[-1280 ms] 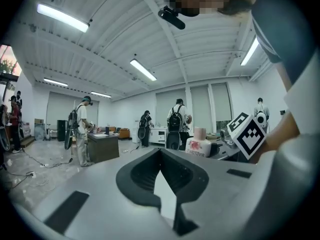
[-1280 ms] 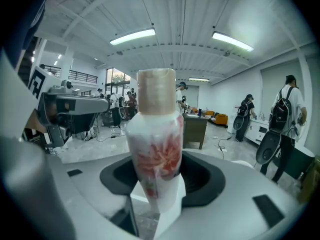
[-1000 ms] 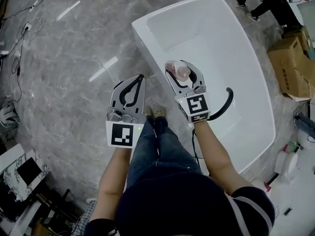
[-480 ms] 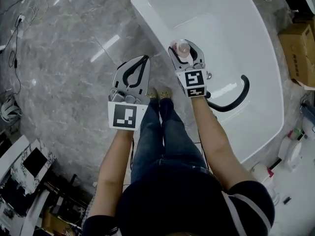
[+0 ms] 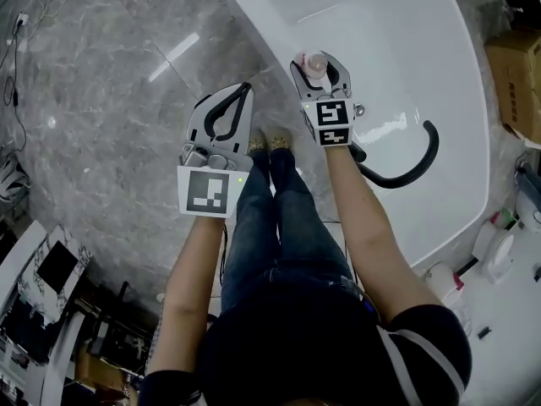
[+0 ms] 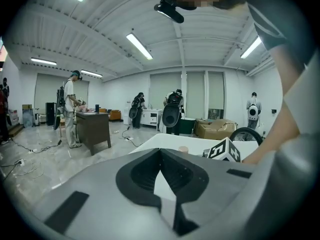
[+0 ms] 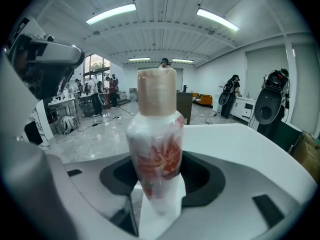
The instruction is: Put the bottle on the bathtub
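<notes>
We hold the bottle (image 7: 156, 144) upright, clamped in the right claw (image 5: 319, 60), with the bathtub (image 7: 250, 144) rim just beneath that claw. The left claw (image 5: 245, 88) is closed and empty beside it. The carry appears done; setting down and release remain.

Grey marble floor (image 5: 101, 125) w/ white bathtub (image 5: 397, 32), cardboard box (image 5: 516, 74).

I saw a grey marbled floor (image 5: 93, 159), white walls (image 6: 117, 91), ceiling tube lights (image 6: 139, 46) (all lit), a dark desk (image 6: 93, 129) and cardboard boxes (image 6: 215, 129).
</notes>
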Tool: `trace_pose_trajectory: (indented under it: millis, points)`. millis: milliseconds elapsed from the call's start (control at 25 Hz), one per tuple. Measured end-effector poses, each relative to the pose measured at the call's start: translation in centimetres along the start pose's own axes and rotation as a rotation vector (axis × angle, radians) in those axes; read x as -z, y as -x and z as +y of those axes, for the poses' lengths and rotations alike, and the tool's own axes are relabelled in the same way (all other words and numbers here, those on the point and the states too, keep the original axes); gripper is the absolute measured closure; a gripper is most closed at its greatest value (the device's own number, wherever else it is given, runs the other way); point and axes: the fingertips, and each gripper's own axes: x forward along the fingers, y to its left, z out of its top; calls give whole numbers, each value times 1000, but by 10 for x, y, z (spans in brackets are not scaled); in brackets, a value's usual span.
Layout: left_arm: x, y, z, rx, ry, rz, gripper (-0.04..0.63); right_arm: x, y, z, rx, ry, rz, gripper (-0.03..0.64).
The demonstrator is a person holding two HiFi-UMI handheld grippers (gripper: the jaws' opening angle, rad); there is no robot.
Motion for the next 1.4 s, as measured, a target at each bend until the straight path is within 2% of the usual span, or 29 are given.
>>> trace_pose_trajectory:
  millis: [320, 520, 680, 840, 960, 1120, 1160, 1200, 1240, 1320, 1400]
  points:
    - [1, -1, 1, 4, 25, -7, 571, 12, -5, -1, 5, -12, 6, 368]
    - [-1, -1, -7, 31, 4, -3, 571, 19, -4, -1, 6, -39, 38, 368]
    - [-11, 8, -15, 34, -7, -9, 571, 20, 7, -3, 25, -84, 66, 300]
    - [-26, 27, -27, 28, -3, -16, 571, 1, 46, 2, 72, -134, 39, 293]
    - [-41, 36, -33, 22, -17, -41, 571, -31, 78, 9, 81, -172, -43, 293]
    - [-74, 50, -44, 23, -38, -87, 571, -77, 131, 20, 94, -150, -146, 295]
    - [-83, 54, -47, 21, -43, -94, 571, -88, 147, 20, 102, -148, -168, 302]
    - [-91, 57, -50, 20, -49, -93, 571, -98, 162, 19, 112, -144, -189, 368]
    - [-98, 60, -53, 18, -56, -85, 571, -108, 177, 16, 121, -136, -208, 484]
    - [-111, 65, -57, 12, -67, -77, 571, -128, 204, 10, 138, -112, -239, 551]
    - [-127, 73, -61, 1, -72, -94, 571, -148, 229, 3, 157, -96, -266, 575]
